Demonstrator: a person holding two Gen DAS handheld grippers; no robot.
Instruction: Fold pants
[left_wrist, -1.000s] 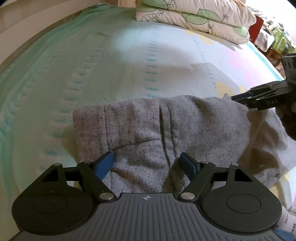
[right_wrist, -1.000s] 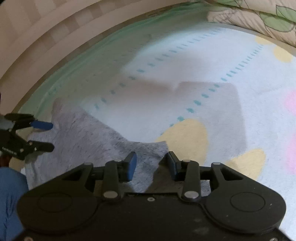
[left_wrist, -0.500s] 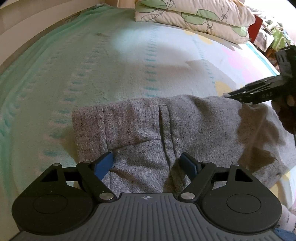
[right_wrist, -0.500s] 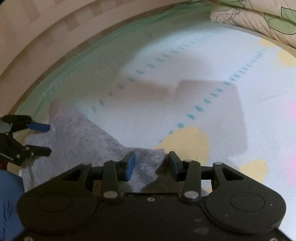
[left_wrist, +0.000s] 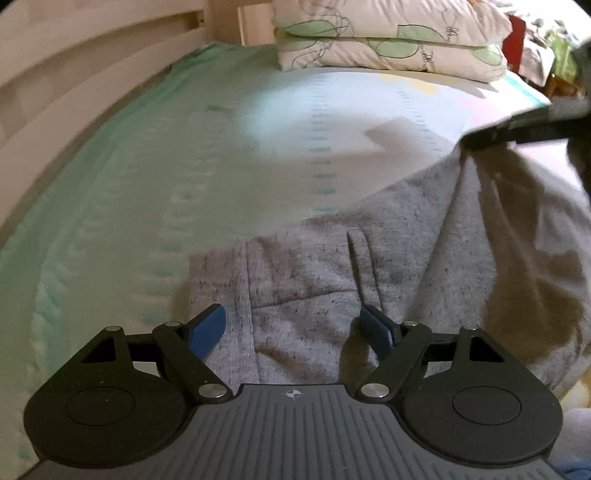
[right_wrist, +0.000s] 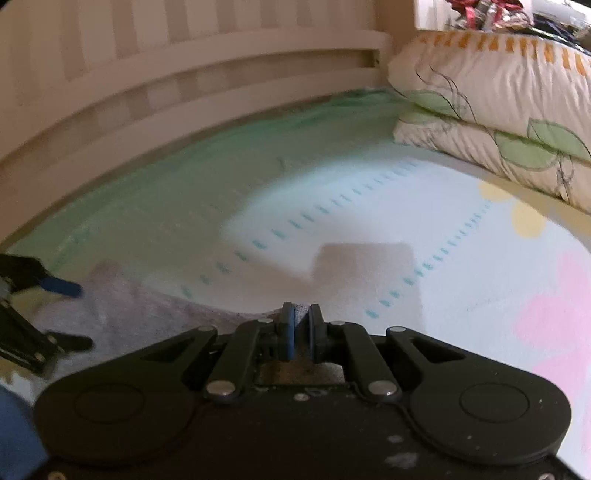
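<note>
Grey speckled pants (left_wrist: 388, 266) lie folded on the bed; in the right wrist view they (right_wrist: 129, 306) spread low at the left. My left gripper (left_wrist: 295, 328) is open, its blue pads on either side of the near part of the cloth. My right gripper (right_wrist: 300, 325) is shut on a fold of the pants and holds that edge up off the bed; in the left wrist view it (left_wrist: 480, 142) pinches the raised cloth at the upper right. The left gripper (right_wrist: 70, 314) shows open at the left edge of the right wrist view.
The bed sheet (left_wrist: 184, 166) is green and white with dashed blue lines and pastel spots. Two stacked leaf-print pillows (left_wrist: 388, 40) lie at the head of the bed. A wooden rail (right_wrist: 184, 92) runs along the far side.
My right gripper has closed on the far edge of the pants and lifted it. The left gripper stays open over the near cloth.
</note>
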